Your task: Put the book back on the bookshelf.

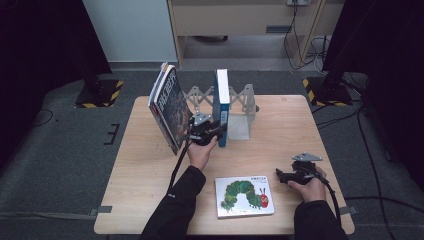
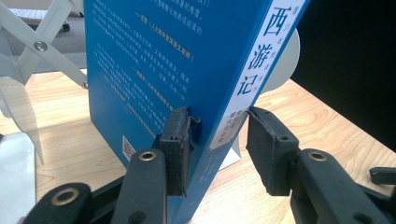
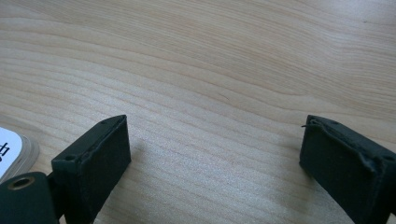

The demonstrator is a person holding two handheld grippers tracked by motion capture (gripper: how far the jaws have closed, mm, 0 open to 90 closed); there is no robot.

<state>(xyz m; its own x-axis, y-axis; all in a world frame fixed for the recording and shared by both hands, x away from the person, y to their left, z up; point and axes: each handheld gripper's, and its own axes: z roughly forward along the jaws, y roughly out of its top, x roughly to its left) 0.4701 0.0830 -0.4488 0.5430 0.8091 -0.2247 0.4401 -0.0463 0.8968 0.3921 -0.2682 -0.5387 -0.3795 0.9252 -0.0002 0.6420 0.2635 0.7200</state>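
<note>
A blue book (image 1: 222, 97) stands upright at the table's back centre, against a white accordion book rack (image 1: 241, 96). My left gripper (image 1: 216, 131) is at the bottom of its spine. In the left gripper view the jaws straddle the blue book (image 2: 163, 60). The left pad (image 2: 177, 140) lies against the cover, and the right pad (image 2: 268, 149) sits a small gap off the white spine label. My left gripper (image 2: 219, 119) is open. My right gripper (image 1: 287, 175) hovers low over bare wood at the front right. It (image 3: 212, 135) is open and holds nothing.
A dark-covered book (image 1: 169, 107) leans to the left of the blue one. A caterpillar picture book (image 1: 244, 196) lies flat near the front edge, and its corner (image 3: 9, 151) shows beside my right gripper. The rack's crossed arms (image 2: 28, 42) rise behind the blue book.
</note>
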